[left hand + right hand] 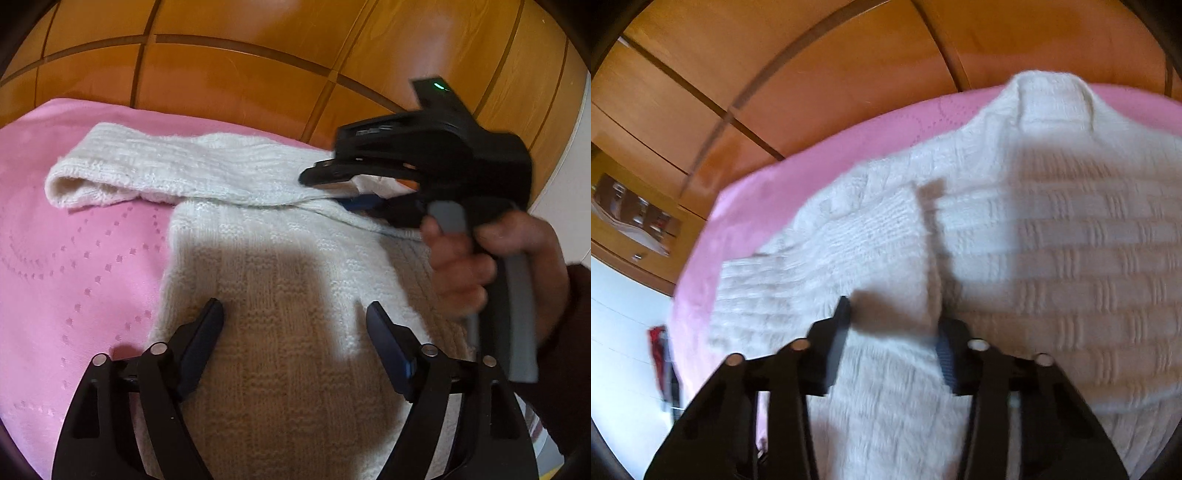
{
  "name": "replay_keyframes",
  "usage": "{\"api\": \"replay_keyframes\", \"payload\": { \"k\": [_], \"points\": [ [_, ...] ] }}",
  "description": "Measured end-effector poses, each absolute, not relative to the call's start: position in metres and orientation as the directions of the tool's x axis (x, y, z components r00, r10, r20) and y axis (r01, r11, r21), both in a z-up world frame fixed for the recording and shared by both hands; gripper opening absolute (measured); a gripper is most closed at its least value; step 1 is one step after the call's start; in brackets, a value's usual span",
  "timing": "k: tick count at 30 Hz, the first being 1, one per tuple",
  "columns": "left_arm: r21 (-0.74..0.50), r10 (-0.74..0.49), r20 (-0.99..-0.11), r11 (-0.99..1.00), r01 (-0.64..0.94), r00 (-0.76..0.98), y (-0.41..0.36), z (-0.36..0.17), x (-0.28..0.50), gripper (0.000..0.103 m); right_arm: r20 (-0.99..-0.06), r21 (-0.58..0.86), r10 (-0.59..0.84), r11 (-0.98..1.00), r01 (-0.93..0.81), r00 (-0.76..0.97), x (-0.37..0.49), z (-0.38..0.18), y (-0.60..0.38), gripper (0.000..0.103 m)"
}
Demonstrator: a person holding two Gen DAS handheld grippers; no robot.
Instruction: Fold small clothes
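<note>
Left wrist view shows a white knit sweater (280, 266) lying on a pink bedsheet (74, 229), filling the centre and lower half of the frame, with one sleeve (155, 166) folded across the top toward the upper left; behind it stands an orange wooden panel (258, 55). The left tool (295, 314) hangs low in the frame with its jaws spread wide over the sweater's body, nothing between them; its pads look clear of the knit, though contact is hard to judge. At the right of the frame a hand (491, 258) squeezes the handle of the right tool (332, 181), whose tips sit at the sweater's upper edge near the collar.

Right wrist view, blurred, shows the right tool (890, 325) pinching a ridge of the sweater's cloth (897, 258) that rises between its pads at lower centre.

The step in hand looks like the sleeve or side fold, the right tool having taken its grip; next, that pinched edge probably has to be carried across the body and laid flat, while the left tool either pins the middle or takes the matching lower edge, so the knit does not drag.
</note>
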State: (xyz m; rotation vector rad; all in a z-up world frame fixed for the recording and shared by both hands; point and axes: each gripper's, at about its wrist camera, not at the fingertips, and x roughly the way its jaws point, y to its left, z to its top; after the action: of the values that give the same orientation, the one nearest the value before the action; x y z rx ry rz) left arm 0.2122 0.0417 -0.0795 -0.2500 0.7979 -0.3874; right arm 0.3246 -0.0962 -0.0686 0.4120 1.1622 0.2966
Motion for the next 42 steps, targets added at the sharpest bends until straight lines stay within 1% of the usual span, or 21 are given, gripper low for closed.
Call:
{"api": "replay_keyframes", "payload": {
  "k": [1,4,8,11,15,18,21,25,29,32,35,37,38,39,40,41,42],
  "points": [
    [-0.36,-0.429,-0.644,0.901,0.243,0.634,0.042,-0.079,0.212,0.08,-0.823,0.453,0.429,0.891,-0.025,0.373,0.327,-0.064,-0.093,0.006],
    [-0.361,-0.43,-0.643,0.9,0.245,0.634,0.042,-0.078,0.211,0.081,-0.797,0.42,0.402,0.905,-0.064,0.45,0.321,-0.036,-0.094,0.006],
    [-0.353,-0.426,-0.646,0.902,0.247,0.633,0.04,-0.078,0.212,0.081,-0.699,0.397,0.37,0.913,-0.099,0.612,0.303,0.022,-0.112,0.006],
    [-0.348,-0.422,-0.648,0.904,0.247,0.633,0.038,-0.079,0.213,0.081,-0.646,0.392,0.33,0.917,-0.072,0.688,0.295,0.049,-0.14,0.006],
    [-0.343,-0.418,-0.651,0.907,0.246,0.633,0.036,-0.079,0.213,0.081,-0.61,0.368,0.226,0.93,0.018,0.76,0.279,0.063,-0.187,0.006],
    [-0.338,-0.414,-0.654,0.909,0.244,0.634,0.034,-0.081,0.214,0.081,-0.617,0.359,0.153,0.928,0.103,0.772,0.268,0.055,-0.225,0.006],
    [-0.331,-0.408,-0.658,0.912,0.244,0.633,0.032,-0.081,0.214,0.081,-0.651,0.349,0.091,0.918,0.191,0.754,0.256,0.036,-0.26,0.006],
    [-0.32,-0.4,-0.664,0.916,0.243,0.632,0.028,-0.081,0.215,0.081,-0.714,0.324,0.019,0.895,0.306,0.699,0.242,-0.003,-0.298,0.006],
    [-0.298,-0.384,-0.675,0.923,0.242,0.63,0.024,-0.081,0.216,0.081,-0.769,0.281,-0.045,0.872,0.401,0.638,0.239,-0.041,-0.315,0.006],
    [-0.29,-0.377,-0.681,0.926,0.242,0.627,0.023,-0.081,0.217,0.081,-0.792,0.302,-0.039,0.843,0.446,0.61,0.23,-0.064,-0.335,0.006],
    [-0.302,-0.385,-0.706,0.923,0.239,0.595,0.024,-0.076,0.223,0.081,-0.789,0.302,-0.028,0.852,0.427,0.614,0.225,-0.064,-0.34,0.007],
    [-0.356,-0.421,-0.706,0.906,0.229,0.569,0.031,-0.067,0.228,0.081,-0.786,0.295,-0.031,0.859,0.418,0.617,0.224,-0.057,-0.341,0.016],
    [-0.418,-0.459,-0.688,0.884,0.21,0.562,0.04,-0.06,0.233,0.081,-0.782,0.285,-0.044,0.862,0.419,0.622,0.223,-0.053,-0.339,0.03],
    [-0.463,-0.485,-0.667,0.864,0.195,0.565,0.048,-0.055,0.236,0.081,-0.771,0.272,-0.061,0.869,0.414,0.634,0.221,-0.047,-0.335,0.047],
    [-0.513,-0.506,-0.636,0.841,0.17,0.583,0.061,-0.047,0.243,0.081,-0.753,0.261,-0.078,0.876,0.406,0.654,0.214,-0.037,-0.336,0.055],
    [-0.533,-0.508,-0.624,0.833,0.153,0.593,0.068,-0.044,0.249,0.081,-0.727,0.244,-0.101,0.886,0.393,0.679,0.21,-0.028,-0.332,0.062],
    [-0.554,-0.511,-0.615,0.822,0.132,0.6,0.076,-0.041,0.257,0.081,-0.711,0.234,-0.108,0.896,0.378,0.695,0.207,-0.022,-0.328,0.063]
  ]
}}
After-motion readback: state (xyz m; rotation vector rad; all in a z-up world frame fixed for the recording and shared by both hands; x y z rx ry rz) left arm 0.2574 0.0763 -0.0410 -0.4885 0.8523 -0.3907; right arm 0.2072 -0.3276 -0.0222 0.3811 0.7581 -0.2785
